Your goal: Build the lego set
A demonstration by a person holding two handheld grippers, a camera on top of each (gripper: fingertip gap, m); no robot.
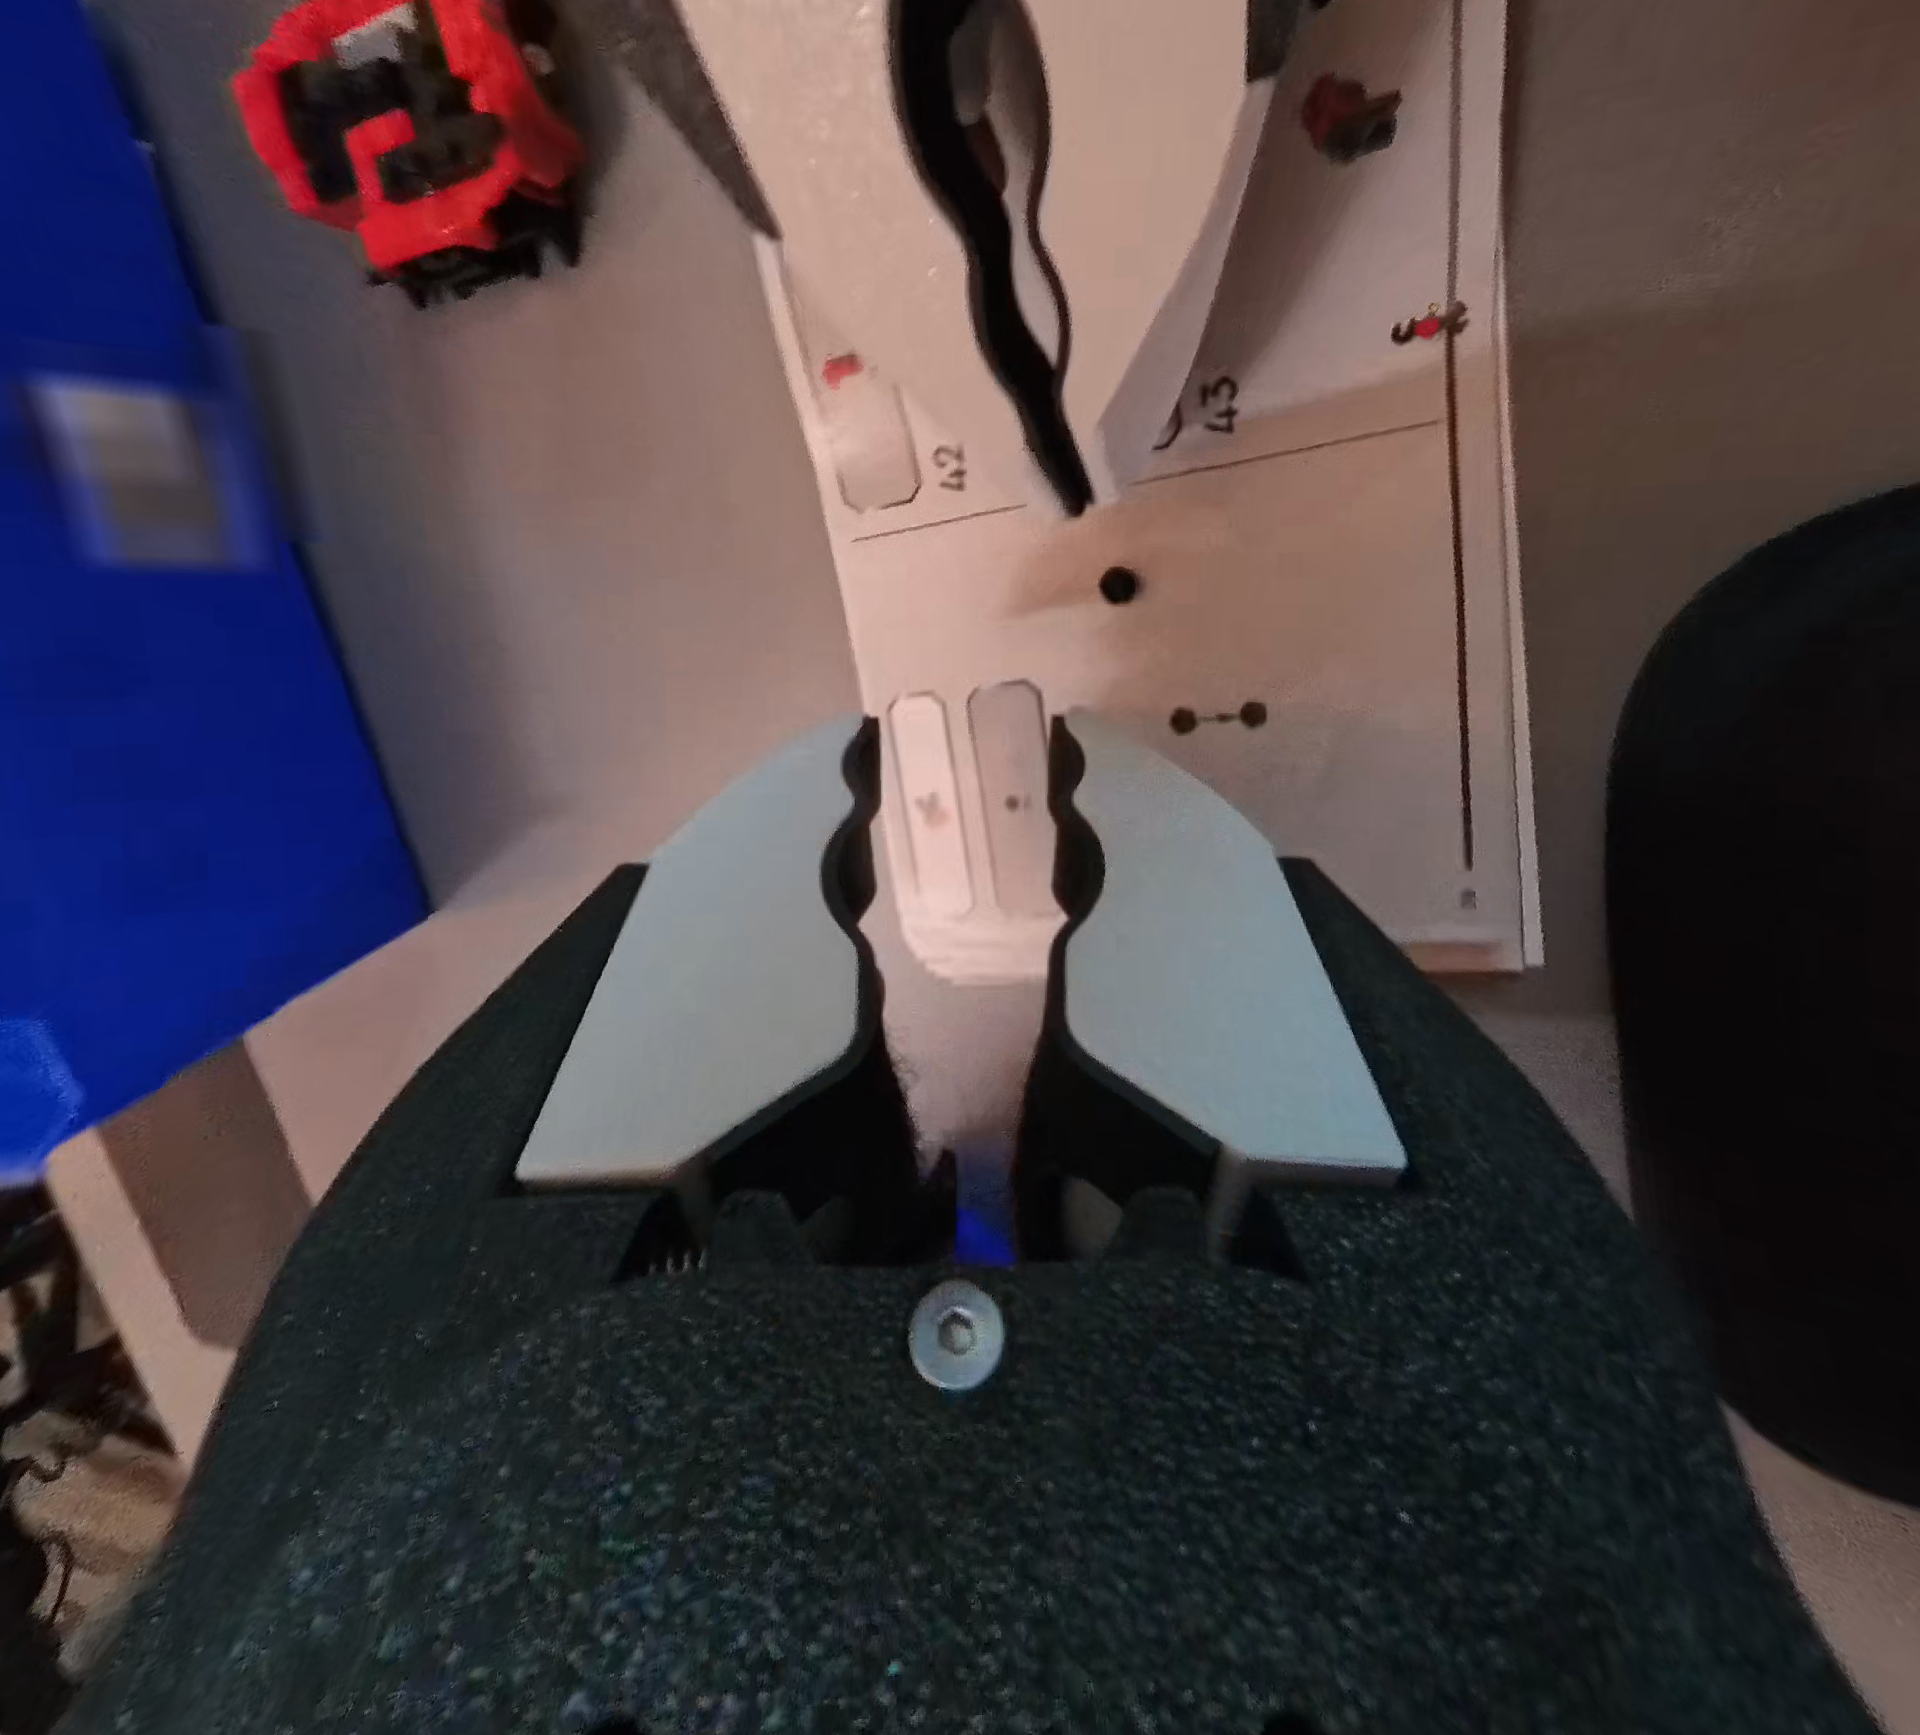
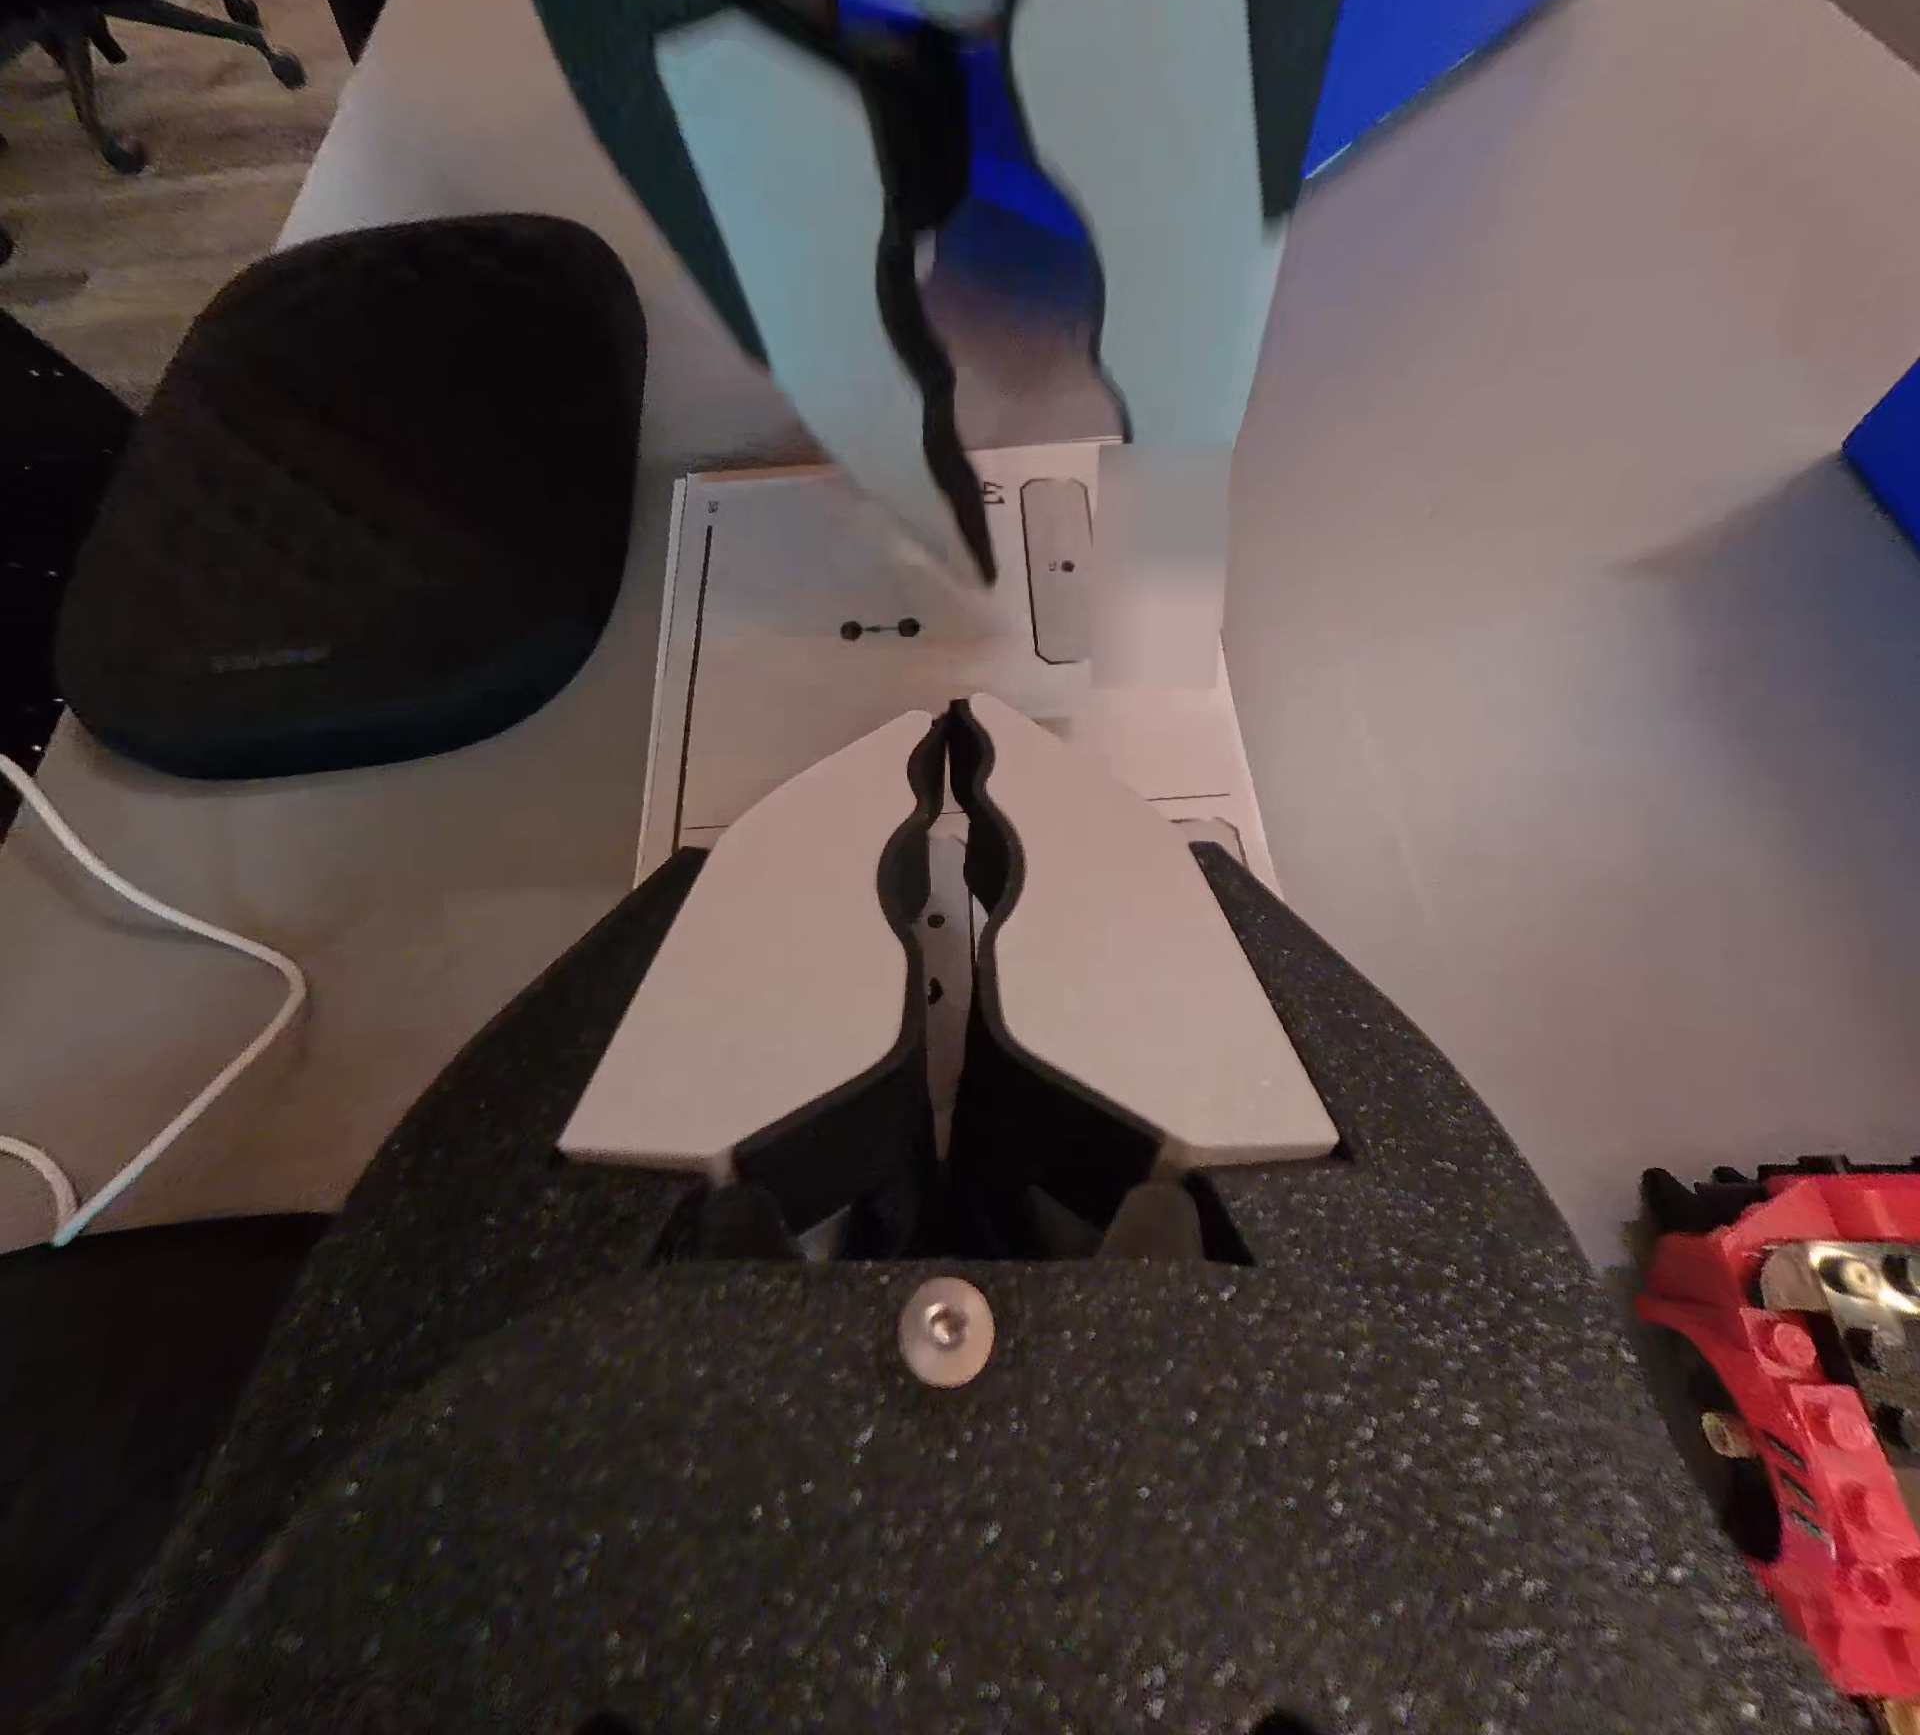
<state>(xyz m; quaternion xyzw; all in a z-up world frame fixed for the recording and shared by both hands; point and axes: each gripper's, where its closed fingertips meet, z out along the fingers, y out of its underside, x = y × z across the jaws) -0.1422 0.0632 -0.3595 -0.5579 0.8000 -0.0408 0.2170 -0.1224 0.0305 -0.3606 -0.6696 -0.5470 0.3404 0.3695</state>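
An open white instruction booklet (image 1: 1299,646) lies on the table under both grippers; it also shows in the right wrist view (image 2: 779,584). My left gripper (image 1: 966,729) is open and empty, just above the booklet's near edge. My right gripper (image 2: 956,711) is shut, with its tip down on the booklet. In the left wrist view the right gripper (image 1: 1075,496) meets a page that curls up beside it. I cannot tell whether it pinches that page. A red and black lego model (image 1: 405,116) rests on the table beside the booklet, and it also shows at the lower right of the right wrist view (image 2: 1787,1425).
A blue box (image 1: 156,542) stands left of the booklet. A black rounded case (image 2: 353,490) lies on its other side. A white cable (image 2: 156,937) runs along the table edge. An office chair (image 2: 156,33) stands on the floor beyond. Tip to tip, the grippers are about 4 centimeters apart.
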